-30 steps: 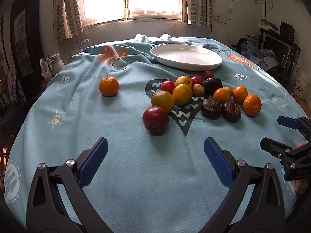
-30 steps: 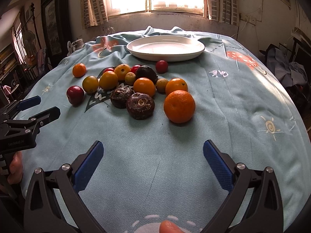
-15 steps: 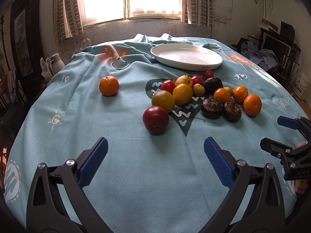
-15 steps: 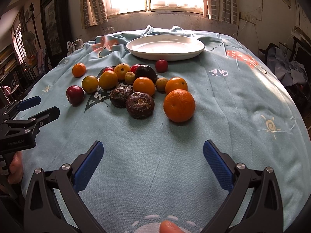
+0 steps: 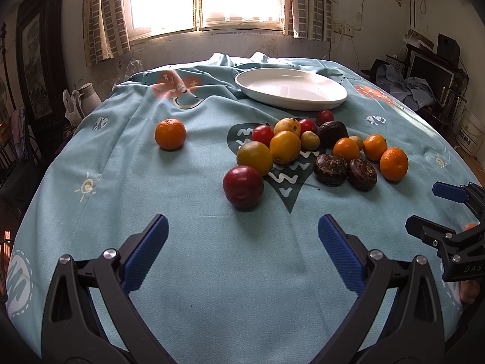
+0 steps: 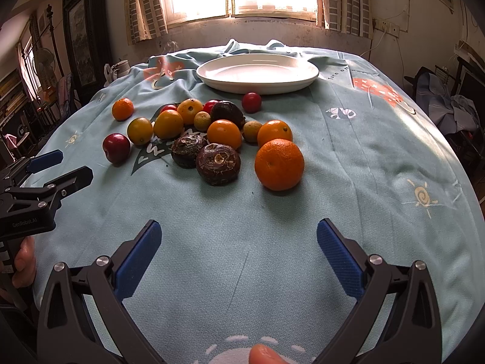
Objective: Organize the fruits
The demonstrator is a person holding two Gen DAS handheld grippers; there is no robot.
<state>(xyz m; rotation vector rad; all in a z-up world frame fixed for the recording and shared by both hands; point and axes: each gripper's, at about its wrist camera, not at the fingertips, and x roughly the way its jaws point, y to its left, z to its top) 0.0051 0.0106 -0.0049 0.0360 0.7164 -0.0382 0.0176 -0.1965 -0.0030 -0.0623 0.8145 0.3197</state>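
Note:
Several fruits lie in a loose pile on the blue tablecloth (image 5: 182,200): a dark red plum (image 5: 243,186) nearest my left gripper, yellow citrus (image 5: 284,147), small red fruits, dark brown round fruits (image 6: 218,163) and oranges (image 6: 279,164). One orange (image 5: 170,133) sits apart at the left. An empty white plate (image 5: 291,88) stands behind the pile, also in the right wrist view (image 6: 257,72). My left gripper (image 5: 242,236) is open and empty, short of the plum. My right gripper (image 6: 239,236) is open and empty, short of the nearest orange.
A window with curtains (image 5: 200,0) lies beyond the table's far edge. A white jug (image 5: 88,98) stands off the table at the far left. Furniture and cloth clutter (image 5: 418,88) fill the right side of the room. Each gripper shows at the other view's edge.

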